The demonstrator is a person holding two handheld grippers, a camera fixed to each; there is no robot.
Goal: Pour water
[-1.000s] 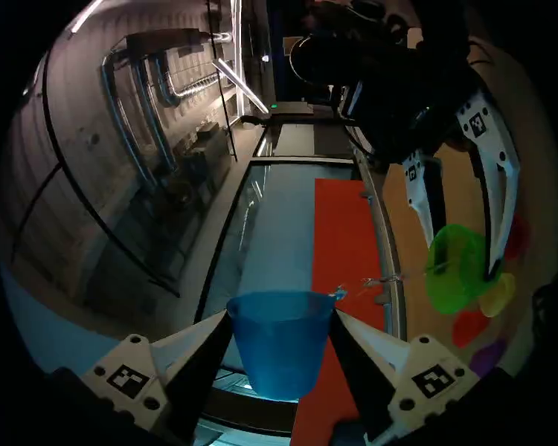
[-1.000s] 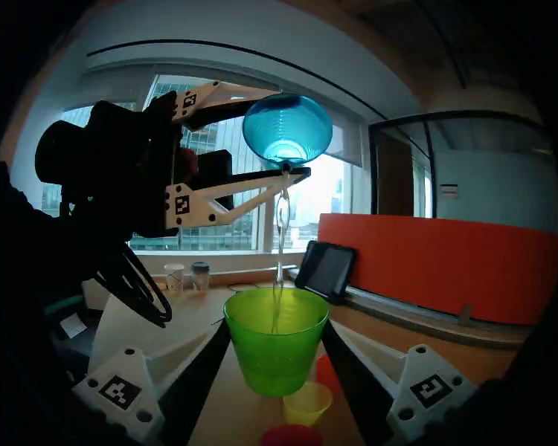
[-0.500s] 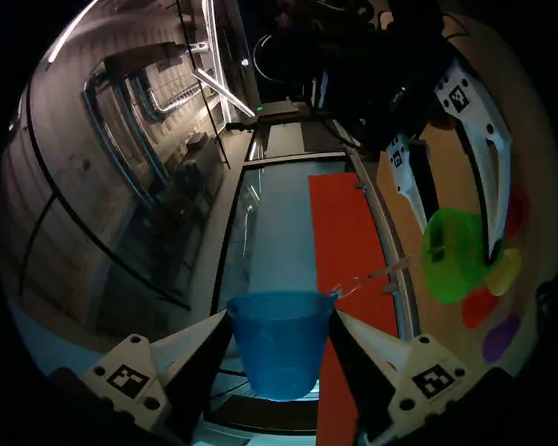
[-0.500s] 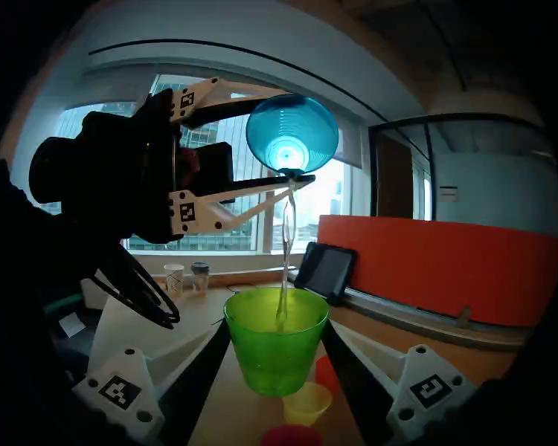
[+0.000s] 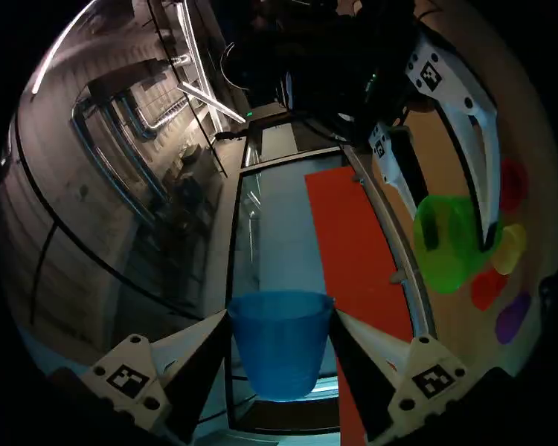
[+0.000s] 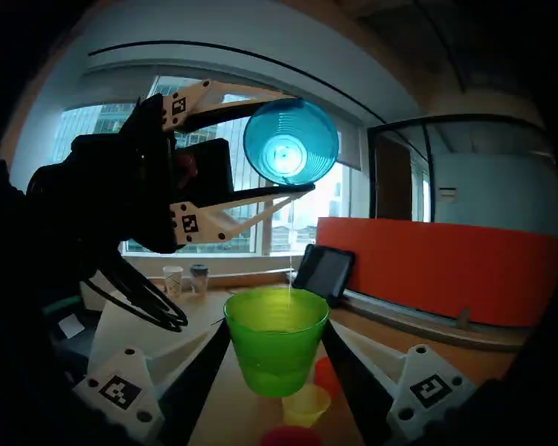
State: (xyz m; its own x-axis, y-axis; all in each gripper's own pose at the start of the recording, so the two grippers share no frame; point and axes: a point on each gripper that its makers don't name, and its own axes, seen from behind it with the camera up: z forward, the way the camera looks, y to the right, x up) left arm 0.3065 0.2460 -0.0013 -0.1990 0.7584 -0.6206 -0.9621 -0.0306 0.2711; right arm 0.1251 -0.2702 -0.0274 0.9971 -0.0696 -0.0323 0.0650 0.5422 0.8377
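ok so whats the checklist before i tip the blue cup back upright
1. Left gripper shut on blue cup: ok.
2. Right gripper shut on green cup: ok.
3. Blue cup's lip above the green cup: ok.
4. Pour finished: not ok, a thin stream falls into the green cup.
5. Green cup upright, water below its rim: ok.
6. Set-down spot on table free: not ok, yellow cup stands just below the green cup.
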